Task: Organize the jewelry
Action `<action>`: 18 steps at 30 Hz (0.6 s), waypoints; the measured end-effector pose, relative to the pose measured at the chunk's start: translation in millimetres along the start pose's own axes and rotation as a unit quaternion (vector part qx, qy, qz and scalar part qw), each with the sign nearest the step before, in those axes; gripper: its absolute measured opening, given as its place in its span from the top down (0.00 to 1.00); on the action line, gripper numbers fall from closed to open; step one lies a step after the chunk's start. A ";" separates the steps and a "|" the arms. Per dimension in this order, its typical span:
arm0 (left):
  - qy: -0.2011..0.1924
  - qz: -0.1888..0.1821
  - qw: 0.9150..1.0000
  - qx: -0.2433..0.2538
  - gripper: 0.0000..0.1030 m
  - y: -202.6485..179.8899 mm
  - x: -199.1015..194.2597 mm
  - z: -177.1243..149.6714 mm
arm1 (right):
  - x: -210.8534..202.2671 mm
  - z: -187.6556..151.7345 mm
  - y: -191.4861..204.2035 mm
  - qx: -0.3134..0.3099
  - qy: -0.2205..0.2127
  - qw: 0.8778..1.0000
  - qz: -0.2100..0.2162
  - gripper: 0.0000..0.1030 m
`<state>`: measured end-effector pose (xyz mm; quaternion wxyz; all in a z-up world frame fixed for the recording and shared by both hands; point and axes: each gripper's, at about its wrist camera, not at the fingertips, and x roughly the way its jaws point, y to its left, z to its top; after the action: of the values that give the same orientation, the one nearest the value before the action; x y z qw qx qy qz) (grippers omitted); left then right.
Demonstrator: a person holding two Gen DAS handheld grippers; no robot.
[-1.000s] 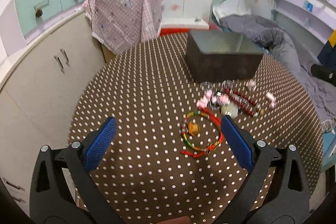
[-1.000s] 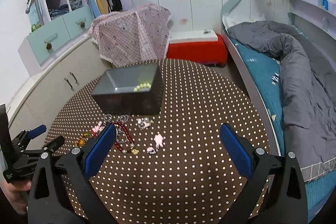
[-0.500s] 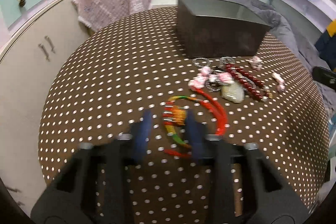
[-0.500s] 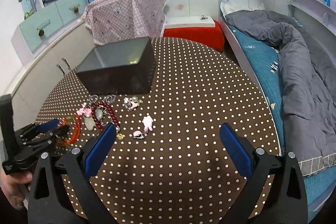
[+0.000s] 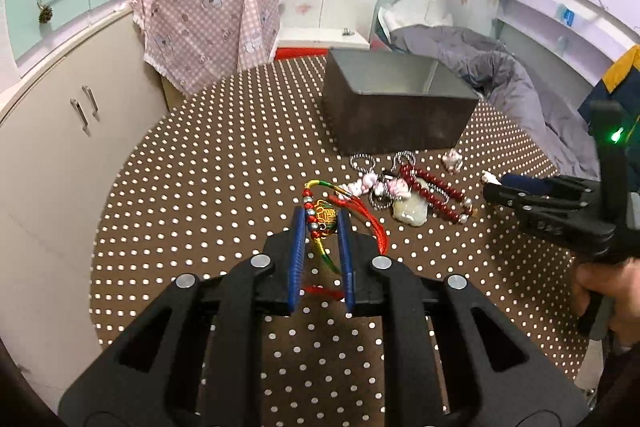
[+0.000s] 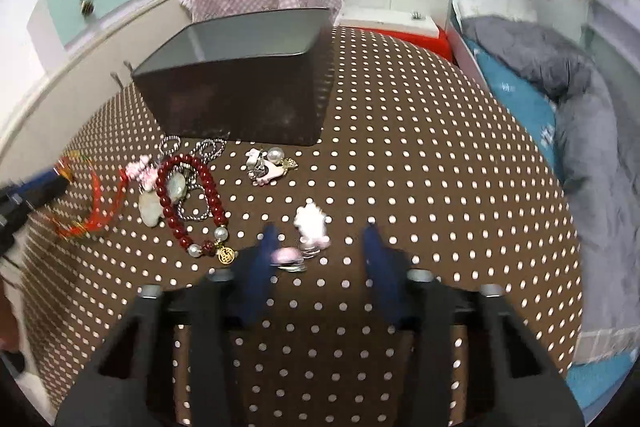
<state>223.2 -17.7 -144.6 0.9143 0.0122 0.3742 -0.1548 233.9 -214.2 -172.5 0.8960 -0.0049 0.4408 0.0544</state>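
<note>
Left wrist: jaws pinch the braided cord bracelet (image 5: 320,217); right jaws gape, blurred.

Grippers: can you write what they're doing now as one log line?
left gripper: shut on rainbow bracelet | right gripper: open around pink charm

Brown counter (image 5: 208,187) with white polka dots, dark grey box (image 5: 396,115), a red, green and yellow cord bracelet (image 5: 326,223) with a gold charm, dark red bead bracelet (image 6: 188,199), little pink charms (image 6: 310,225), blue fingers (image 5: 298,251), pink checked cloth (image 5: 208,27).
</note>
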 end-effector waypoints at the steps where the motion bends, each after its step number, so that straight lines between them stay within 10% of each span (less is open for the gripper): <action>1: -0.004 0.000 1.000 -0.001 0.85 2.8 -2.7 0.2 | -1.4 -0.8 -0.3 0.001 0.002 1.000 0.011 0.86; 18: -0.078 -0.011 0.997 0.012 0.85 9.7 -63.0 29.3 | -92.0 20.4 0.6 -0.001 -0.089 0.993 0.077 0.86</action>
<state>203.6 4.8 -81.0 0.9386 0.0073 0.3004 -0.1699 194.3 -221.0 -87.3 0.9248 0.0327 0.3583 0.1237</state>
